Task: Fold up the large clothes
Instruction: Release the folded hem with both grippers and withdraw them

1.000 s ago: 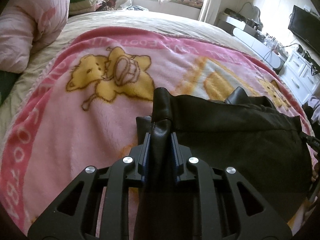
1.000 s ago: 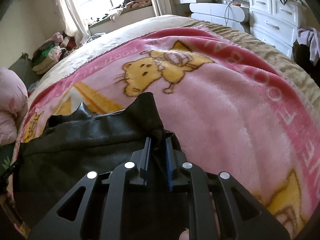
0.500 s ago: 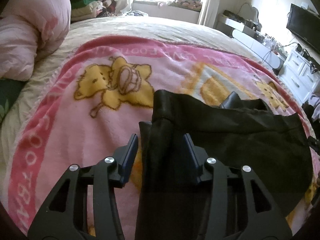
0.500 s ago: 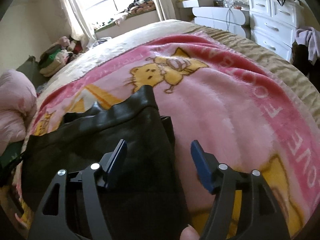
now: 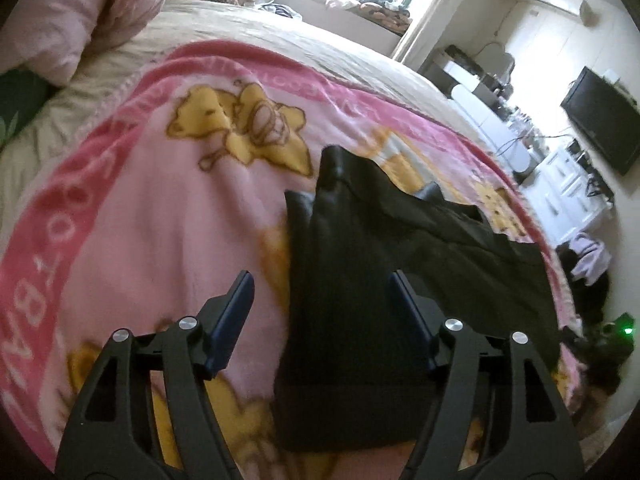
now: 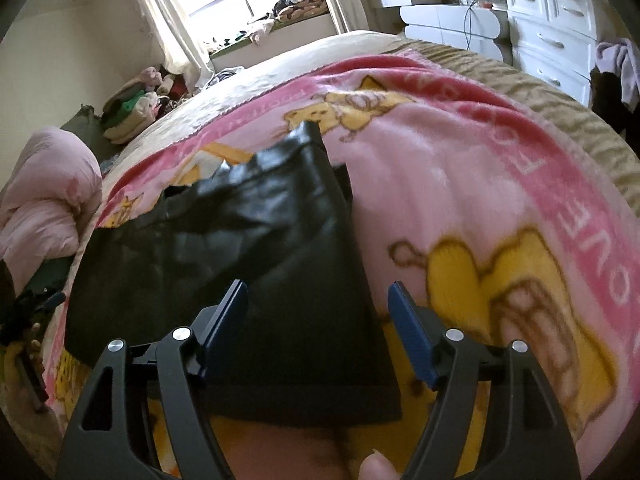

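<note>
A black leather-like garment (image 5: 360, 272) lies folded on a pink cartoon blanket (image 5: 152, 216) on the bed. In the left wrist view my left gripper (image 5: 322, 284) is open above the garment's left end, holding nothing. In the right wrist view the same garment (image 6: 256, 248) lies flat, and my right gripper (image 6: 318, 294) is open above its right end, empty. The garment's near hem lies between each gripper's fingers, below them.
A pink duvet (image 5: 80, 12) is bunched at the bed's left. Stacked clothes (image 6: 132, 116) sit near the window. White drawers (image 6: 552, 40) and a television (image 5: 600, 120) stand to the right of the bed. My hand's fingertip (image 6: 376, 466) shows at the bottom.
Both grippers were shut on the garment's ends one second ago. They have opened, let go of the garment, and pulled back and up from it.
</note>
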The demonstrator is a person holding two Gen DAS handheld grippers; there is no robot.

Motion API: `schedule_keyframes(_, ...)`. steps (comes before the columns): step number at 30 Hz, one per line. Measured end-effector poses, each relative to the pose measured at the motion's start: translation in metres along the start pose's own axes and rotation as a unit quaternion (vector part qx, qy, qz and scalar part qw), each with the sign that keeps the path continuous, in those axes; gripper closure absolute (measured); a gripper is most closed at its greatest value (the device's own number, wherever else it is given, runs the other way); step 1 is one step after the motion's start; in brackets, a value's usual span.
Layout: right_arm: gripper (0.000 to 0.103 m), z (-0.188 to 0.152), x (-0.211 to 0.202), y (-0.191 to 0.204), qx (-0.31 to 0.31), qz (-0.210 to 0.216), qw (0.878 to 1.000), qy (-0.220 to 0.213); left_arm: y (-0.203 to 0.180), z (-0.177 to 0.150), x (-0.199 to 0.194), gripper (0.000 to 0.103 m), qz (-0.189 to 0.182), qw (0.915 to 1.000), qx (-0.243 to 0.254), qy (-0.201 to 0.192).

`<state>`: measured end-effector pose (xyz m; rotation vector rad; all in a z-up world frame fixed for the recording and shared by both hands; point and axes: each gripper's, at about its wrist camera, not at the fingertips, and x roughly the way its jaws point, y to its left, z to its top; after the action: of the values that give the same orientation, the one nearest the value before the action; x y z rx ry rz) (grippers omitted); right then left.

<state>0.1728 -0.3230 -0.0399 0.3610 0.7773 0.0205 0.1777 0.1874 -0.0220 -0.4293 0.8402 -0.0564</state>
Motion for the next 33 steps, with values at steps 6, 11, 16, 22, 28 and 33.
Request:
schedule_keyframes(6,0.055,-0.012,0.002,-0.010,0.025,0.008,1.000,0.008,-0.008,-0.032,0.008,0.032,0.015,0.9993,0.011,0.032)
schedule_keyframes(11,0.092,-0.018,-0.007,-0.013,0.032,0.013,0.999,-0.007,-0.008,-0.044,0.014,0.067,0.024,0.9987,0.012,0.043)
schedule_keyframes(16,0.090,-0.023,-0.003,-0.012,0.028,-0.008,1.000,0.010,-0.003,-0.050,0.023,0.069,0.045,0.9975,0.020,0.051)
schedule_keyframes(22,0.077,-0.025,-0.002,-0.009,0.034,-0.037,0.999,0.008,-0.010,-0.050,0.013,0.066,0.056,0.9972,0.035,0.034)
schedule_keyframes(28,0.054,-0.034,-0.025,0.001,0.028,-0.050,0.998,-0.017,-0.024,-0.053,-0.002,0.041,0.058,0.9968,0.052,0.022)
schedule_keyframes(33,0.032,-0.041,-0.045,0.022,-0.004,-0.056,0.998,-0.038,-0.041,-0.053,-0.023,0.019,0.057,0.9956,0.074,-0.003)
